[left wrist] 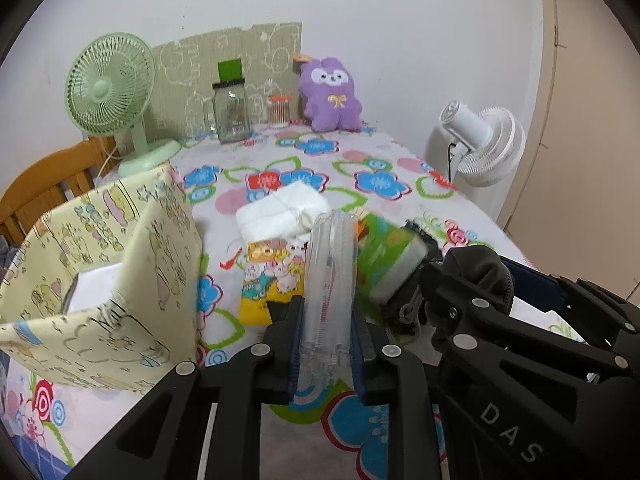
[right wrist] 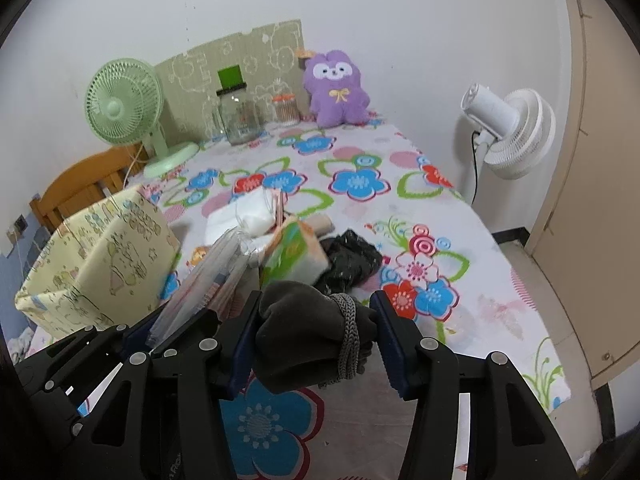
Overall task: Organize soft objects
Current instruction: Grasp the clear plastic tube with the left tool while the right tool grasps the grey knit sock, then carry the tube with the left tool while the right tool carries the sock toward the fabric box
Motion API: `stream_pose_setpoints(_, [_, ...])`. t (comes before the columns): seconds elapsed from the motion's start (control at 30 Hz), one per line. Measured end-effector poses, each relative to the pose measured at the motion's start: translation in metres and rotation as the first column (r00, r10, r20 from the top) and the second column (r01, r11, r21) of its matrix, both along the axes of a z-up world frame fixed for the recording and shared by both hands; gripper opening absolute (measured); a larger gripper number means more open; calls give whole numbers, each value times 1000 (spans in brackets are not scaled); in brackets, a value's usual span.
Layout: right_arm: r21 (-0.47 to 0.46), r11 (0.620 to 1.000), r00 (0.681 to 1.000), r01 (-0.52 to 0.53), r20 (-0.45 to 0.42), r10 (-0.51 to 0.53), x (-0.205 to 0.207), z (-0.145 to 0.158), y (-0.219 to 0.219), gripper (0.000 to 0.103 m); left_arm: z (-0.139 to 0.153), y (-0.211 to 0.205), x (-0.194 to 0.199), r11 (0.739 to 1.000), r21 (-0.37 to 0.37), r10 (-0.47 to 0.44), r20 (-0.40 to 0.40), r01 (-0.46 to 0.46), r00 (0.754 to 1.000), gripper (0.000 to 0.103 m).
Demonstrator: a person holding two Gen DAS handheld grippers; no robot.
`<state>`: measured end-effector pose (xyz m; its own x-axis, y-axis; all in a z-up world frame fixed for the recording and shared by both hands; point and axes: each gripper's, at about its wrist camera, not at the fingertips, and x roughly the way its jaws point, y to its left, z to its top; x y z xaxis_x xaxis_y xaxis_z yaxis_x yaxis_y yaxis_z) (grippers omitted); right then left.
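My left gripper (left wrist: 326, 308) is shut on a clear plastic packet (left wrist: 330, 272) that stands up between its blue pads, lifted off the floral tablecloth (left wrist: 372, 168). My right gripper (right wrist: 316, 304) is shut on a dark grey rolled cloth bundle (right wrist: 296, 332) tied with a grey cord. Both grippers sit side by side, the right one's bundle (left wrist: 476, 272) showing at the right of the left wrist view. Beyond them lie a green tissue pack (right wrist: 296, 256), a white folded cloth (left wrist: 280, 212), a yellow cartoon-print pack (left wrist: 268, 276) and a black cloth (right wrist: 352, 260).
A pale yellow fabric box (left wrist: 120, 264) stands open at the left, something white inside. At the table's back are a green fan (left wrist: 112, 88), a glass jar (left wrist: 231, 112), a small orange-lidded jar (left wrist: 279, 112) and a purple plush (left wrist: 330, 96). A white fan (left wrist: 484, 140) stands off the right edge.
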<state>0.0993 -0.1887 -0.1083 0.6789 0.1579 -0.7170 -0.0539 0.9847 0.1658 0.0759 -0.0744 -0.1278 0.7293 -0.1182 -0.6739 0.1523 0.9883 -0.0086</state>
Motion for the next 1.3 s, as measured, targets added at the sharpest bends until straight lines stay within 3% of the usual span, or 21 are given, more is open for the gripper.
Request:
stream_pose_setpoints(0.8, [-41,999,985,3,173,4,-7,82,16,56,73,12,-7,1000,2,25,125,-25,992,19])
stream_pose_setpoints(1.3, [-57,997,984,-61,164,70,12,95,66,56,84,57,6,998,36,53,109,-58,993,19])
